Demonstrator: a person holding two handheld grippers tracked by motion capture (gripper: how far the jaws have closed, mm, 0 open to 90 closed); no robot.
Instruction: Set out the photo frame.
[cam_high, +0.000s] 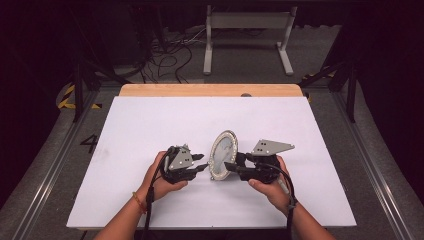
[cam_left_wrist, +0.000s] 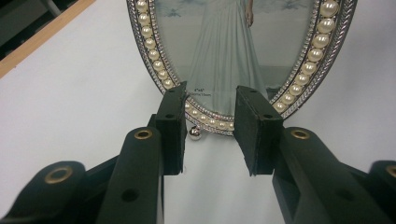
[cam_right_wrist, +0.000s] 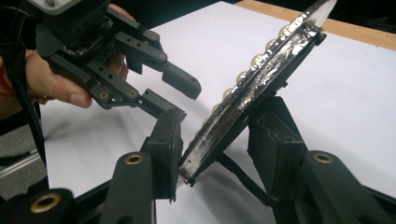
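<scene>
near the table's (cam_high: 150, 120) front edge stood one oval pearl-rimmed frame (cam_high: 223, 150). i had my right gripper (cam_right_wrist: 212, 140) pinching its edge; my left gripper (cam_left_wrist: 210, 126), jaws spread, sat just beside it.

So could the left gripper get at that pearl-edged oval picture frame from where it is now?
Probably yes. The left gripper faces the frame with open jaws, its tips near the frame's lower pearl rim, and nothing lies between them. The right gripper has the frame's edge between its jaws on the other side.
</scene>
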